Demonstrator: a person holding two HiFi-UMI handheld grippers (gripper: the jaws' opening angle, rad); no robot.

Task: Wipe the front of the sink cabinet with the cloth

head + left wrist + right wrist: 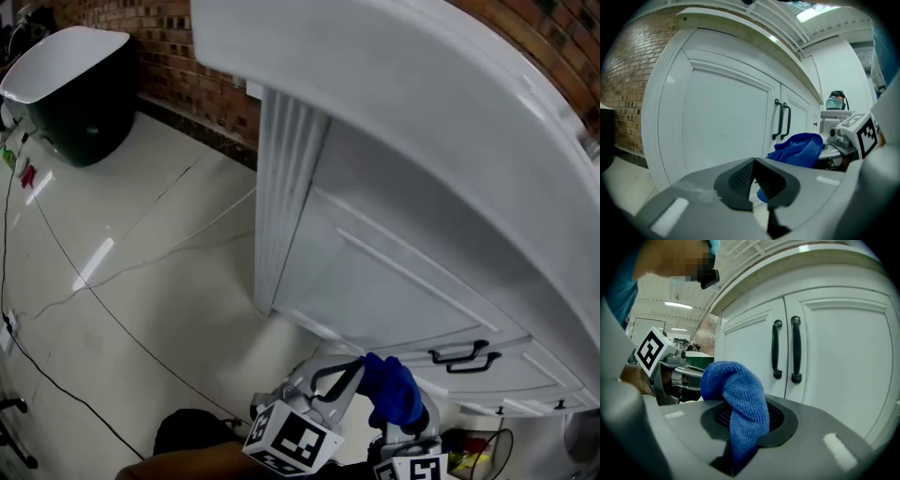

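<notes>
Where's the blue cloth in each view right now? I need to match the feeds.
Head view: blue cloth near the bottom edge, right of centre.
Left gripper view: right of centre, beyond the shut jaws.
Right gripper view: centre of the picture, clamped between the jaws.
Shared landmark: the pair of dark door handles.

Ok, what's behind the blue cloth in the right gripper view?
The white cabinet doors and their two dark handles show behind it. The cloth, clamped in the right gripper, hides one door's lower part.
</notes>
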